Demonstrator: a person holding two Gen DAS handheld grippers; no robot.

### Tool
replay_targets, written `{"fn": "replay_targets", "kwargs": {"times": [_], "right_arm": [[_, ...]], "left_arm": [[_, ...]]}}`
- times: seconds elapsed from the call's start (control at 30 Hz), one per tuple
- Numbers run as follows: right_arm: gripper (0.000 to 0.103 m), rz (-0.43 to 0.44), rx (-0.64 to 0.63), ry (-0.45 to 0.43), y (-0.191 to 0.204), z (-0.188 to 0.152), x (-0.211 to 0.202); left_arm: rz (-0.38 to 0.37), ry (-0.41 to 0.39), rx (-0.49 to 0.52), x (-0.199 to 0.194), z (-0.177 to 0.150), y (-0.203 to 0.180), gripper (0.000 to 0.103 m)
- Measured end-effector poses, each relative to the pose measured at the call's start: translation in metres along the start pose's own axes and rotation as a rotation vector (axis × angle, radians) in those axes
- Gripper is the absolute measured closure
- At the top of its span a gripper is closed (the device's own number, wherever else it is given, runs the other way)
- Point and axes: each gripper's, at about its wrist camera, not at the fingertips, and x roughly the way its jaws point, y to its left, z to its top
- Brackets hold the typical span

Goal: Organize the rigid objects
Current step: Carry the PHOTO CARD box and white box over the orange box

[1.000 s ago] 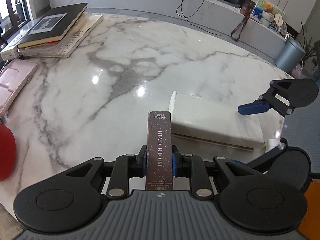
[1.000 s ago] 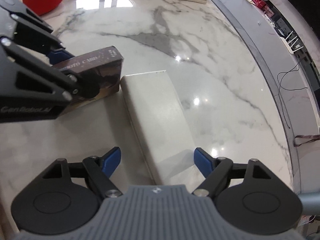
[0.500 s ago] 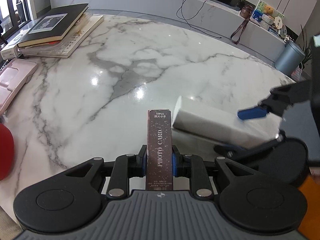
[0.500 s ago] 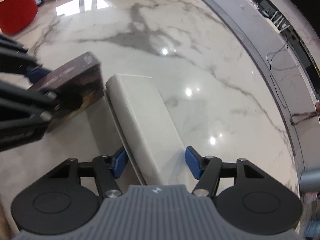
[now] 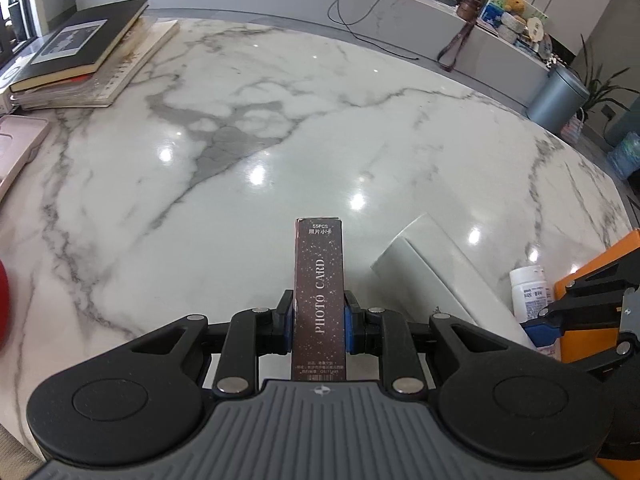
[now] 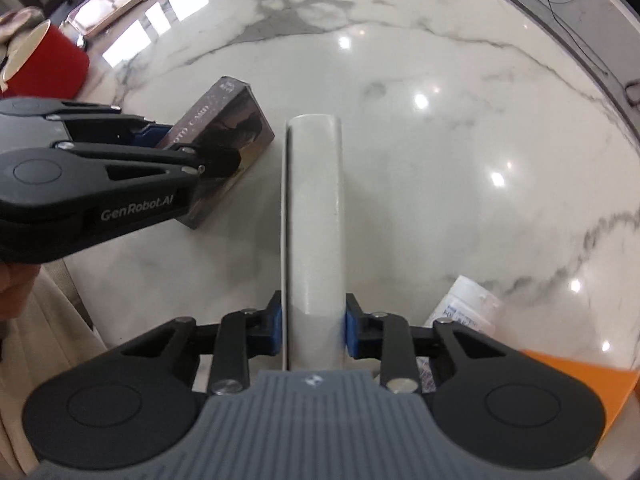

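Marble top: white marble tabletop with grey veins (image 5: 248, 128) fills both wrist views, pretty glossy, lots of light glare.
Left claw: left gripper (image 5: 318, 322) is clamped tight on the dark brown "PHOTO CARD" box (image 5: 319, 296), blue pads pressing both narrow sides, box standing on edge at bottom centre of the left wrist view.
Right claw: right gripper (image 6: 313, 328) has just been closing and now pinches the long off-white rectangular box (image 6: 316, 216) near its close end, pads touching both long faces. No gap I can see.
Where the boxes sit: in the right wrist view the brown box (image 6: 228, 136) is centre-left and the off-white one runs up the middle, near each other but not touching. Off-white box looks tipped up on a narrow side.
Bystanders: small white pill bottle with a printed label (image 6: 464, 308) lies lower right, just beside the right gripper; red cup (image 6: 48, 64) upper left; stack of books (image 5: 92, 52) upper left of the left wrist view.
How I'd do it: my guess is the two boxes get lined up side by side. Gripping that long box at one end means the far end can swing, so I'd move slow, keep it low, and steer clear of the bottle.
Risk: glossy marble, so a box set down on a narrow edge could slide or tip.
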Motion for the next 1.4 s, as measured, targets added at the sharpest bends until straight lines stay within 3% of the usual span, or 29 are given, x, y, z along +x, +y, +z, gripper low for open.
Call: {"fn": "replay_targets", "kwargs": {"times": [0.47, 0.6, 0.87, 1.1, 1.4], "right_arm": [[0.068, -0.002, -0.021, -0.099, 0.006, 0.016, 0.010], [0.074, -0.031, -0.023, -0.114, 0.009, 0.013, 0.007], [0.074, -0.080, 0.038, -0.189, 0.011, -0.014, -0.015], [0.074, -0.065, 0.178, -0.264, -0.004, -0.039, -0.053], [0.074, -0.063, 0.299, -0.334, -0.027, -0.082, -0.105]], "left_arm": [[0.003, 0.017, 0.010, 0.006, 0.000, -0.001, 0.078], [0.002, 0.015, 0.008, 0.006, -0.001, 0.000, 0.078], [0.001, -0.012, 0.104, -0.012, 0.001, -0.023, 0.078], [-0.065, -0.041, 0.073, -0.041, -0.004, -0.046, 0.078], [-0.118, -0.083, 0.124, -0.079, -0.005, -0.094, 0.078]]}}
